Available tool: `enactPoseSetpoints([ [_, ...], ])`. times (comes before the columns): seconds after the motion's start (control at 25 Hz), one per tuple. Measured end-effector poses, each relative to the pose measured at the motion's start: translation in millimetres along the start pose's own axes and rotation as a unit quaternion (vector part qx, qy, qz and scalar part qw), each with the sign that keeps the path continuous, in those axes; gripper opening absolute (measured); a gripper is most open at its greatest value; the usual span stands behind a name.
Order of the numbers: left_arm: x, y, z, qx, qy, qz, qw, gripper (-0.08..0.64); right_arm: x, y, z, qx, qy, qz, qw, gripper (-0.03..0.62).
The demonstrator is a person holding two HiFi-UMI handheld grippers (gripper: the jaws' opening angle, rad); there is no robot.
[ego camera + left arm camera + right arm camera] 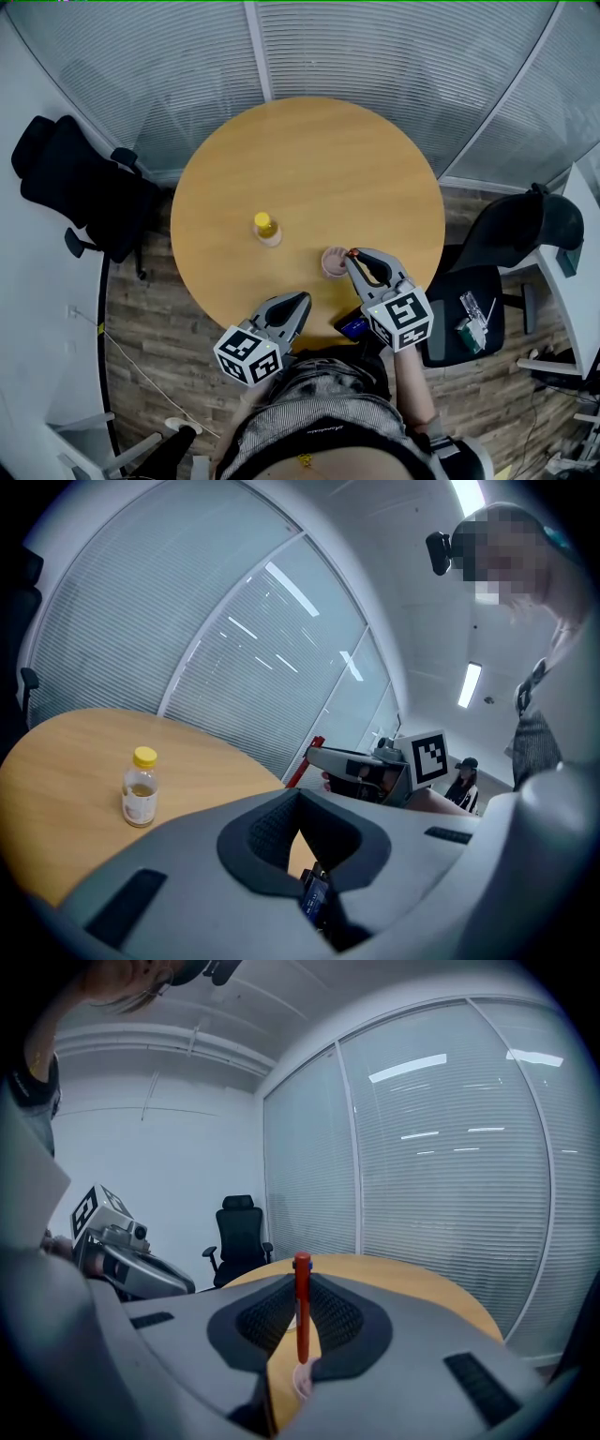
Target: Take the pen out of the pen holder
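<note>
At the table's (309, 159) near edge the left gripper (302, 300) hovers with its jaws brought together at the tips and nothing between them. Just beyond it to the right, the right gripper (353, 257) reaches in from the near right edge, its jaws closed narrowly on the red pen (302, 1312). The pen stands upright with its long axis vertical. Its top end pokes above the jaw tips and its lower tip points straight down at the mouth of the pink pen holder (332, 266). Whether that tip is clear of the rim cannot be told. The holder stands a little in from the near edge. Farther in, towards the left of the middle, a yellow-capped bottle (267, 228) stands upright, apart from both grippers.
</note>
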State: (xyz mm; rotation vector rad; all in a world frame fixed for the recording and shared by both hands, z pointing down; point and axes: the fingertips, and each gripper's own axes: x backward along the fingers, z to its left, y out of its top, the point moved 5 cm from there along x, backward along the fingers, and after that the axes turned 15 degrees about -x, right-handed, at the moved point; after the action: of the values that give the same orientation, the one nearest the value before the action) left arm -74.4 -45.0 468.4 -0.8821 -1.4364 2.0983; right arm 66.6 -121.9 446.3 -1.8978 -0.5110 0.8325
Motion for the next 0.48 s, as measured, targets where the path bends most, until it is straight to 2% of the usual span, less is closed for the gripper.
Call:
enactPoseSetpoints([
  [0.48,1.6,-0.5,3.3,0.000,0.002,0.002,1.0000,0.003,-3.4,-1.8,0.1,0.005,-0.002,0.006,1.000,0.057],
])
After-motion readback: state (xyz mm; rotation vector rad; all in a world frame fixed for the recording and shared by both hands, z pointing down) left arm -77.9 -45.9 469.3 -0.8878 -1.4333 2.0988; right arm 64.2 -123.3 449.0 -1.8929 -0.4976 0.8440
